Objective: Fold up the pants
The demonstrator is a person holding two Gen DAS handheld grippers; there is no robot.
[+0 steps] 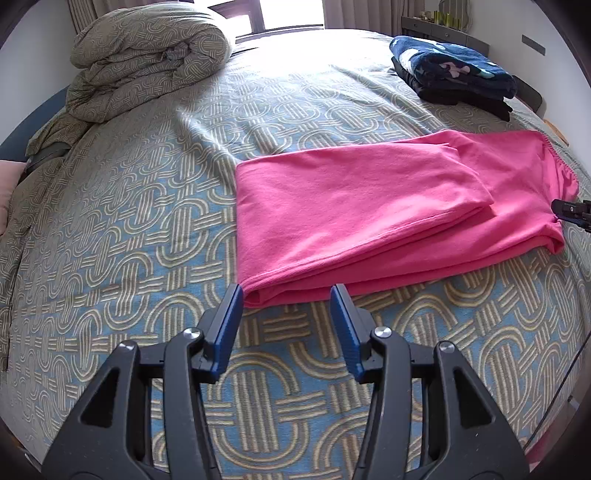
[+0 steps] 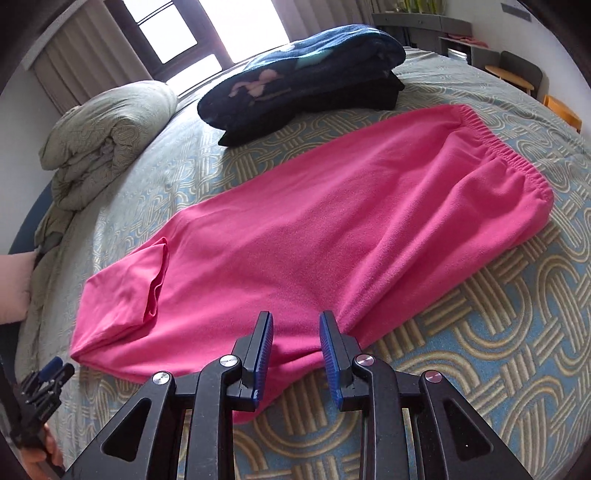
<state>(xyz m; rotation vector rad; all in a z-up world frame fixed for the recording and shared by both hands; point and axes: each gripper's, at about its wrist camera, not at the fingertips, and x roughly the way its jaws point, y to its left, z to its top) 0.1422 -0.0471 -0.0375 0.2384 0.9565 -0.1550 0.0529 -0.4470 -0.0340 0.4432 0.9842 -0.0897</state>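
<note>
Left wrist, folded pink pants (image 1: 369,206), patterned bedspread (image 1: 129,221)

A big bed (image 1: 147,221) with a patterned cover fills the room. Behind it, bright daylight comes through a window (image 1: 288,13) with beige curtains (image 2: 70,70). White walls (image 1: 517,22) stand around.

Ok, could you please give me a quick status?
Both tongs open, nothing held: left, right. Pink pants folded lengthwise, legs doubled back. Folded stack alongside, clear.
</note>
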